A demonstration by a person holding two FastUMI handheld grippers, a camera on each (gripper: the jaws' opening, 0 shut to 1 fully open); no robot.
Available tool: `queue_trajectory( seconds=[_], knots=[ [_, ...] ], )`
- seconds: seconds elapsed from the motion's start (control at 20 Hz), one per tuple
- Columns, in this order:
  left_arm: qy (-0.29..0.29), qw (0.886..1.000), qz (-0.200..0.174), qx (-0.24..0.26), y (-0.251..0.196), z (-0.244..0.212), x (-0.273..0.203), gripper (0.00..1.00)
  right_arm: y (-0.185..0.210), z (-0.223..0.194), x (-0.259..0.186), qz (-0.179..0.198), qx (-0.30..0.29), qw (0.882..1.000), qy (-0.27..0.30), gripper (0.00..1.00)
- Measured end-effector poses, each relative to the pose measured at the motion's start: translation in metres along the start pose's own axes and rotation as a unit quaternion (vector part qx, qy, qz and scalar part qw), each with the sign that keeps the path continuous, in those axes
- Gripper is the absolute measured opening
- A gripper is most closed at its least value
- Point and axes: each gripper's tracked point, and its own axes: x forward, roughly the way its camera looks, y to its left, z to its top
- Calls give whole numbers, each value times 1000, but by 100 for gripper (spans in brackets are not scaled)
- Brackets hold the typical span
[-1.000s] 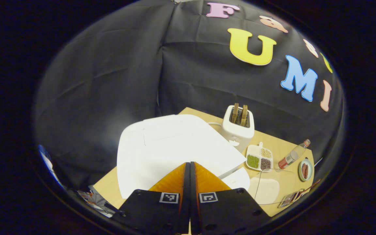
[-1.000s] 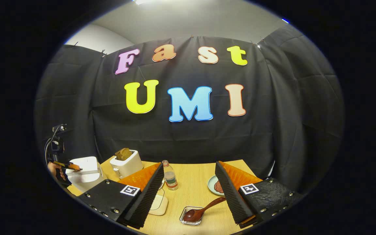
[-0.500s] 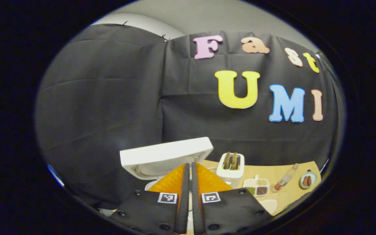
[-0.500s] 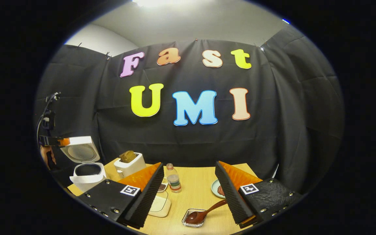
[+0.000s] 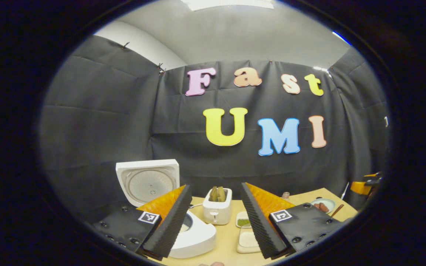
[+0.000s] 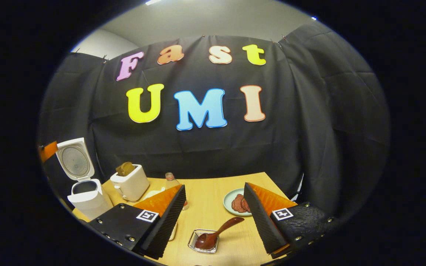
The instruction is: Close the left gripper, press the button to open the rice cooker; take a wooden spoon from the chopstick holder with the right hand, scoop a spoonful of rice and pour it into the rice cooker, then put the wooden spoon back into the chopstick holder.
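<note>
**Rice cooker lid raised; both sets of fingers spread and empty**

Left gripper (image 5: pixel 215 207): in the left gripper view its fingers stand wide apart with nothing between them. Just beyond the left finger sits the white rice cooker (image 5: pixel 194 236) on the table (image 5: pixel 227 236), its lid (image 5: pixel 148 181) upright and its inner face turned toward the camera. Between the fingers, farther back, stands a white toaster (image 5: pixel 217 210) with bread slices in its slots. Beside it, toward the right finger, lie a divided dish (image 5: pixel 243 221) holding green grains and, nearer, a shallow white container (image 5: pixel 248 240). At the far right of the table are a plate of sausages (image 5: pixel 324 205) and a small part of the other gripper at the edge of the view.

Right gripper (image 6: pixel 213 207): in the right gripper view its fingers are likewise spread wide and grip nothing. Nearest, between them, a small clear square holder (image 6: pixel 202 242) rests on the table with the wooden spoon (image 6: pixel 216 232) lying in it, bowl down in the holder, handle slanting up to the right. The spoon touches neither finger. Beyond it, close to the right finger, is a plate of dark meat slices (image 6: pixel 235 201). A bottle (image 6: pixel 172 183) stands partly behind the left finger. Farther left are the toaster and, at the table's edge, the rice cooker with its pot open and lid tipped up.
</note>
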Motion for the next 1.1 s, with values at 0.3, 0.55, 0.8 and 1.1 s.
queue_trajectory(
  seconds=[0.3,0.55,0.8,1.1],
  knots=[
    [-13,1000,-21,-8,-17,-2,-26,89,-37,-80,39,-41,42,995,80,96],
    [16,999,-31,-6,-22,-26,-31,93,-34,-124,76,-34,57,991,116,96],
    [46,999,-24,-2,-16,-53,-39,90,-37,-142,109,-49,115,982,140,96],
    [58,998,-15,3,1,-64,-38,91,-16,-135,114,-20,145,977,153,41]
  ],
)
